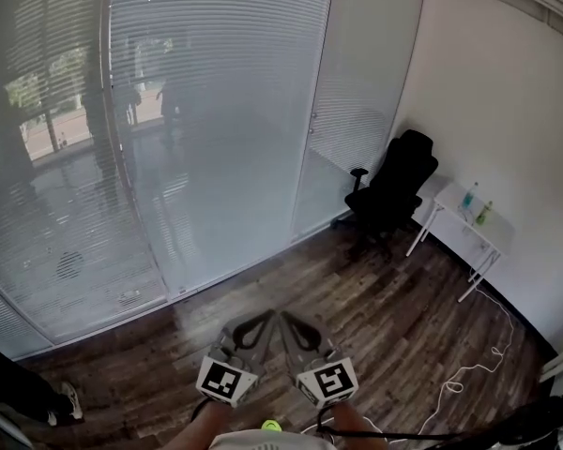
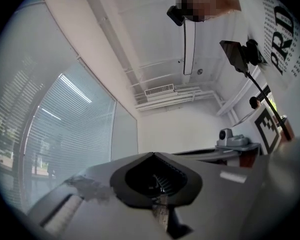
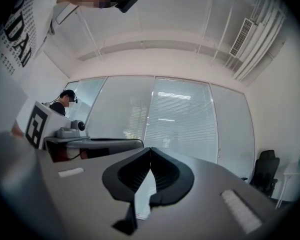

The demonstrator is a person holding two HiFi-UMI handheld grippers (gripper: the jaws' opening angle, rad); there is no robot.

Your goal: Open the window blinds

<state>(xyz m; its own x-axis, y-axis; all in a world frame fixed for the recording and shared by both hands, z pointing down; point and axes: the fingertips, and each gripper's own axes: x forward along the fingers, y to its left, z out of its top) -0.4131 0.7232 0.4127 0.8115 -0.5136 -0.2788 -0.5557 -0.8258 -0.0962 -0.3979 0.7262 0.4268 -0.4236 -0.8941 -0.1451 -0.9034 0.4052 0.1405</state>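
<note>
Closed white slatted blinds (image 1: pixel 216 111) cover the glass wall ahead; trees and a street show faintly through the left panes. Both grippers are low in the head view, side by side above the wooden floor and well short of the blinds. My left gripper (image 1: pixel 266 316) and my right gripper (image 1: pixel 283 316) lean in so their tips nearly touch. The left gripper (image 2: pixel 153 155) has its jaws together with nothing between them, and the blinds (image 2: pixel 65 129) lie to its left. The right gripper (image 3: pixel 150 149) is shut and empty, pointing at the blinds (image 3: pixel 180 119).
A black office chair (image 1: pixel 394 190) stands at the right by the glass. A small white table (image 1: pixel 469 223) with two bottles is against the right wall. A white cable (image 1: pixel 469 373) trails over the floor. A person's shoe (image 1: pixel 70 401) shows at lower left.
</note>
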